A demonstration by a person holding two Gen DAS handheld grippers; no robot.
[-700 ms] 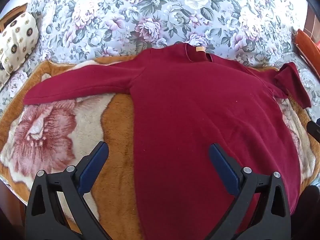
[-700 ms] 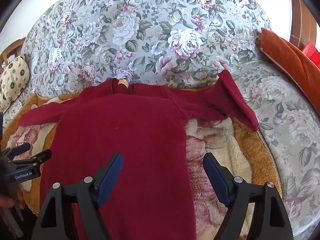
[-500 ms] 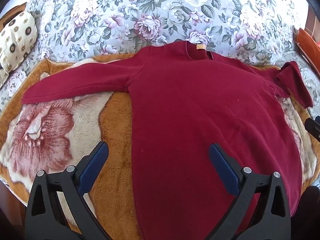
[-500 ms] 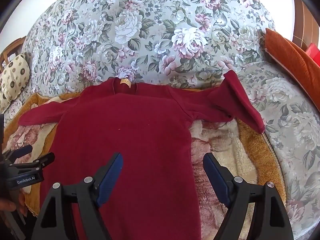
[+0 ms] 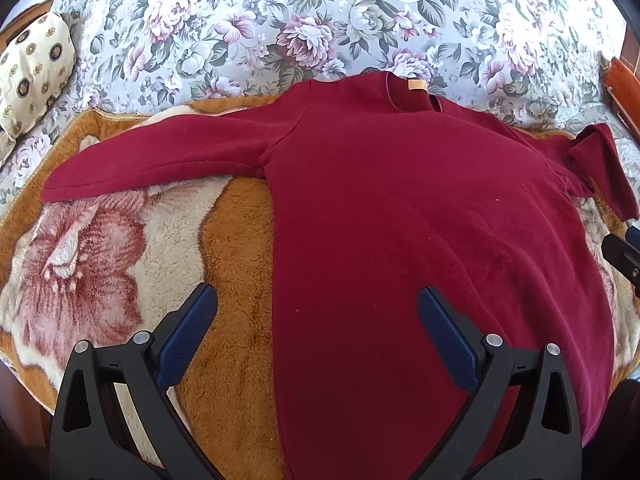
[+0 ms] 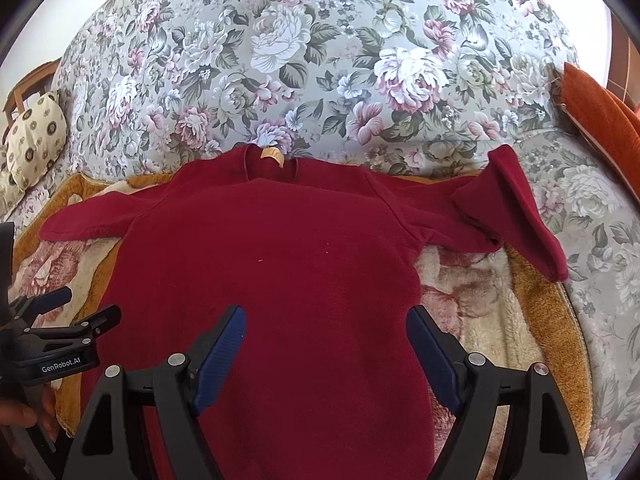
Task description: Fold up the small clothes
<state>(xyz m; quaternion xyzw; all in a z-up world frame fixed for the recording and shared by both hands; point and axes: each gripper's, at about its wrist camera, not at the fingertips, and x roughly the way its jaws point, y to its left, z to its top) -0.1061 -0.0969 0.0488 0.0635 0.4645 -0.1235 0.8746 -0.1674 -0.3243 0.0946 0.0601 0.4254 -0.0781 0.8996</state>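
On the plush blanket [image 5: 240, 264] over a floral sofa [image 6: 320, 60], the red sweater [image 5: 400, 208] lies flat, front down probably, w/ neck tag [image 5: 418, 85] up top: spread out ready for a first fold. Left gripper [image 5: 318, 320] hovers over the sweater's left edge, jaws wide apart, holding nothing. Right gripper [image 6: 326, 338] hangs over the lower body, jaws also apart and empty. Left sleeve [image 5: 160, 160] lies straight out; right sleeve [image 6: 508, 208] is doubled back on itself, so it likely needs straightening first. Right view shows that crumpled cuff clearly, plus the left gripper's side; left view only catches it at the frame edge. Spotted cushion [image 5: 32, 76] sits far left.
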